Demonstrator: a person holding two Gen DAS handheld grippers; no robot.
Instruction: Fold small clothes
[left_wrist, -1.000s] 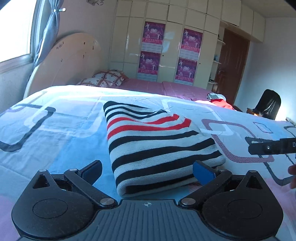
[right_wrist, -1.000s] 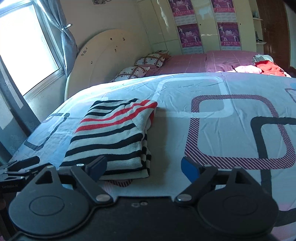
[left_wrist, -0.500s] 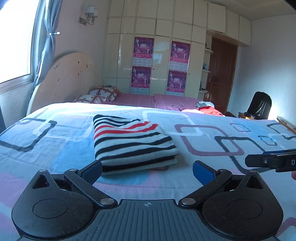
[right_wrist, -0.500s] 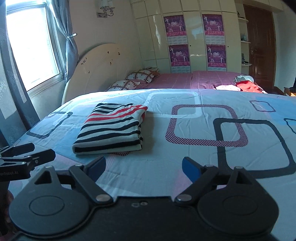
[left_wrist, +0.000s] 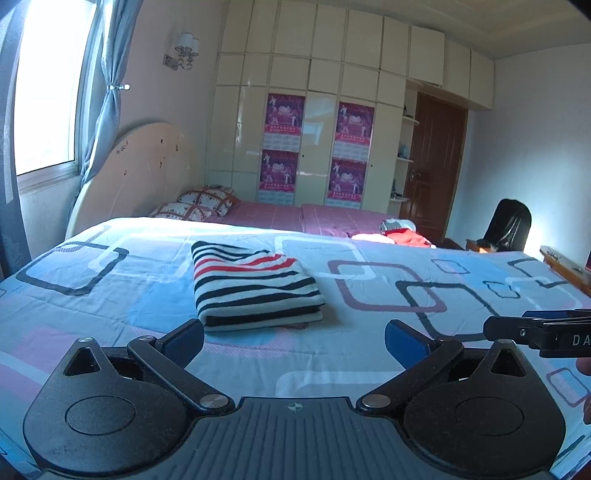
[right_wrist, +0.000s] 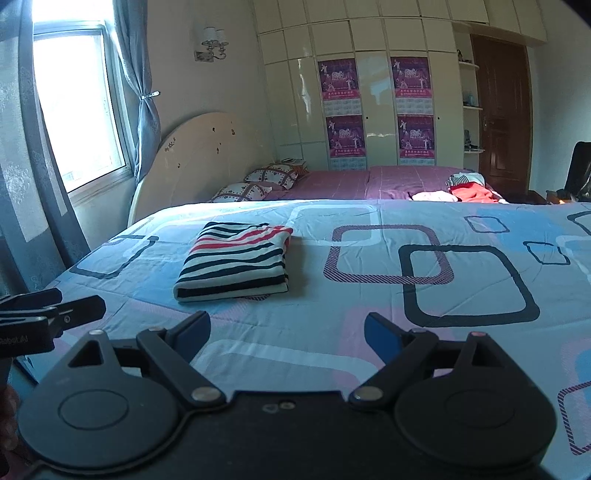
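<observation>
A folded striped garment (left_wrist: 255, 291), black, white and red, lies flat on the blue patterned bedspread (left_wrist: 110, 295); it also shows in the right wrist view (right_wrist: 236, 262). My left gripper (left_wrist: 293, 341) is open and empty, held back from the garment's near edge. My right gripper (right_wrist: 286, 336) is open and empty, further back and to the garment's right. The right gripper's side shows at the right edge of the left wrist view (left_wrist: 539, 330). The left gripper's side shows at the left edge of the right wrist view (right_wrist: 48, 314).
A pile of red and white clothes (left_wrist: 402, 234) lies at the far right of the bed, on the purple sheet (right_wrist: 369, 182). Pillows (left_wrist: 199, 203) and a headboard (left_wrist: 136, 173) are at the far left. A black chair (left_wrist: 508, 225) stands right.
Both grippers have pulled back and up from the folded garment, which now looks smaller and farther off. The garment has not moved. Both stay open.
</observation>
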